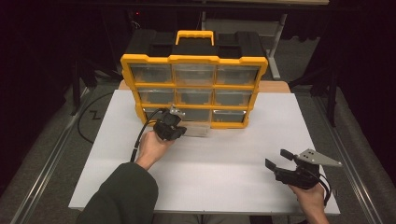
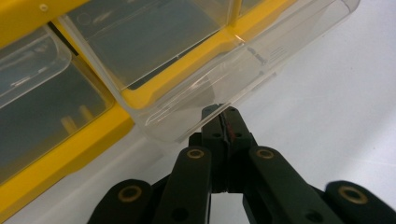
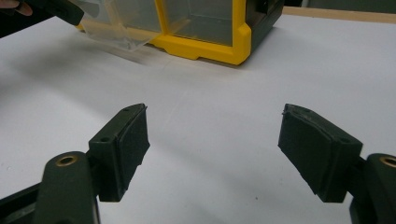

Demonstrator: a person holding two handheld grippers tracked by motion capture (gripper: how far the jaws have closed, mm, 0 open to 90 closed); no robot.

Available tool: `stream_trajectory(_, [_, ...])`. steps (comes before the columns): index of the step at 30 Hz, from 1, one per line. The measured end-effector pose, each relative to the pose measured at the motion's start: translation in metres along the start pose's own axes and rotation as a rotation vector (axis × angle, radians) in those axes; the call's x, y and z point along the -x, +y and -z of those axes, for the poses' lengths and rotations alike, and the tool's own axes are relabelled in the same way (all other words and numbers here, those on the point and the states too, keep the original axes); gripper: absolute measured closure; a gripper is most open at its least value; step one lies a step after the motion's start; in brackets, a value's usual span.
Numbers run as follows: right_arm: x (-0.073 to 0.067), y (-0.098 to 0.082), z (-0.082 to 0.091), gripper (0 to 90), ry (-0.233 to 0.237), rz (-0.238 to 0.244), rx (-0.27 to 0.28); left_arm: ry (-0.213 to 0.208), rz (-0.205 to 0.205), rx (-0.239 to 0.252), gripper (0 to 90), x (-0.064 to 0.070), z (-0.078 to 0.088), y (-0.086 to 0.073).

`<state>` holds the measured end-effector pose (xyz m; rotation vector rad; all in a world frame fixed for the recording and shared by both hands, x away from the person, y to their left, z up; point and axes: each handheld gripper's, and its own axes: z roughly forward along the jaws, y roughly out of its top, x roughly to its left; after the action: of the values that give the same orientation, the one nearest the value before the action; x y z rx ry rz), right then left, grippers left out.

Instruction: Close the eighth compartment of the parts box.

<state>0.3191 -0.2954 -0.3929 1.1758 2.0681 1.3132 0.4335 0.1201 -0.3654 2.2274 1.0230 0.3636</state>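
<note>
The left tongs [image 2: 224,122] are clamped on the front lip of a clear drawer [image 2: 210,79] in the bottom row of the yellow organizer [image 1: 194,86], which stands at the far side of the white surface [image 1: 224,154]. The drawer sits part-way out of its slot (it looks empty as far as its clear walls show), so the step in hand appears to be sliding it open or shut. The right tongs [image 3: 212,154] hover spread wide with nothing between them, well apart from the organizer. Next, I judge, calls for a straight pull along the drawer's run without tipping the cabinet; the free tongs could brace the frame.
</note>
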Motion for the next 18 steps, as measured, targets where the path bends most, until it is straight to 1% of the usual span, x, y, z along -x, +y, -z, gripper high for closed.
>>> stream_trajectory(4, [0.0001,0.0001,0.0000,25.8,0.000,0.002,0.001,0.003,0.004,-0.001,89.5,-0.0020,-0.0007,0.0018])
stream_trajectory(6, [0.0000,0.0000,0.0001,25.8,0.000,-0.002,0.001,0.009,0.011,0.008,89.5,-0.0027,-0.0016,0.0022])
stream_trajectory(7, [0.0002,0.0001,0.0001,25.7,0.001,-0.001,0.003,0.009,0.004,0.002,89.5,-0.0035,-0.0014,0.0024])
stream_trajectory(11, [-0.0002,0.0002,0.0003,25.5,0.003,-0.004,0.003,0.011,0.013,0.004,89.5,-0.0056,-0.0025,0.0028])
stream_trajectory(12, [-0.0007,0.0002,0.0005,25.4,0.003,-0.011,0.002,0.012,0.016,0.004,89.5,-0.0057,-0.0028,0.0032])
stream_trajectory(14, [-0.0001,0.0003,0.0006,25.3,0.003,-0.003,0.006,0.014,0.010,-0.002,89.5,-0.0067,-0.0032,0.0043])
stream_trajectory(16, [-0.0003,0.0003,0.0010,25.1,0.002,-0.004,0.008,0.017,0.012,-0.008,89.5,-0.0079,-0.0035,0.0060])
stream_trajectory(17, [0.0001,0.0002,0.0012,25.0,-0.002,0.002,0.010,0.017,0.019,-0.003,89.5,-0.0078,-0.0041,0.0065])
stream_trajectory(18, [-0.0004,0.0003,0.0015,24.9,-0.003,-0.003,0.015,0.019,0.023,0.002,89.5,-0.0081,-0.0049,0.0072])
